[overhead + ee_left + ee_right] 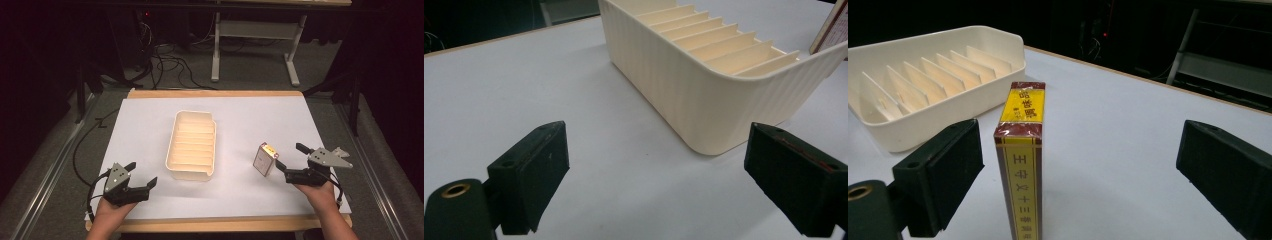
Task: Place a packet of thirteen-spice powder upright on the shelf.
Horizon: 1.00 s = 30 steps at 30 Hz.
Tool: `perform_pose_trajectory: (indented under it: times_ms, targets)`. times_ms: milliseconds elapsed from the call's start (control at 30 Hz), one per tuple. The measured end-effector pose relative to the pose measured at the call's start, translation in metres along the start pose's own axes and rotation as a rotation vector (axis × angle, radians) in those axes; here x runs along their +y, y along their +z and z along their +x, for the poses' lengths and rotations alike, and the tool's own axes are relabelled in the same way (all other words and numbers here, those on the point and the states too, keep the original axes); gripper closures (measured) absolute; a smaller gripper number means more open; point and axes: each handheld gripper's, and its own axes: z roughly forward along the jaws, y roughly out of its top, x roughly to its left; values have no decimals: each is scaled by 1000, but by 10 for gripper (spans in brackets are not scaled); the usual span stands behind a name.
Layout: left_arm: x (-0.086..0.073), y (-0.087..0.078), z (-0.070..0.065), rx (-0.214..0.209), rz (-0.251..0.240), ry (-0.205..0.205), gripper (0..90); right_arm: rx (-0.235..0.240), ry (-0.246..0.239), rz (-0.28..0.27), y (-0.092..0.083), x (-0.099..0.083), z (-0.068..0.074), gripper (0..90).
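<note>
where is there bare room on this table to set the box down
Free patches: the white sheet behind the cream slotted tray, the strip between the tray and the standing box, and the near edge between the left gripper and right gripper. It is crowded right around the box, between the right gripper's open jaws.

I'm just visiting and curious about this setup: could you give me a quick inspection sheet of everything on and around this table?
Surface: white sheet on a wooden board, flat.
Job's things: small box with yellow top, standing upright on the sheet; cream tray with divider slots, nothing in it, to the box's left.
Clutter: nothing seen.
Grippers: right gripper open, jaws standing either side of the box, not pressing it; left gripper open, nothing between its jaws, near the tray's corner.
Cables: black cable trailing off the left gripper.
Surroundings: dark room; white table frame and tangled floor wires behind.
</note>
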Motion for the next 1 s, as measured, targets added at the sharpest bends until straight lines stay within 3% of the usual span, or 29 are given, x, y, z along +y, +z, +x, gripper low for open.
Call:
perform_pose_trajectory:
  times_ms: [300,1000]
  targets:
    - [1,4,0,-4,-11,-10,114,-13,20,6,-6,-3,-4,46]
    - [2,6,-2,-14,-10,-7,119,54,45,41,4,-5,4,1]
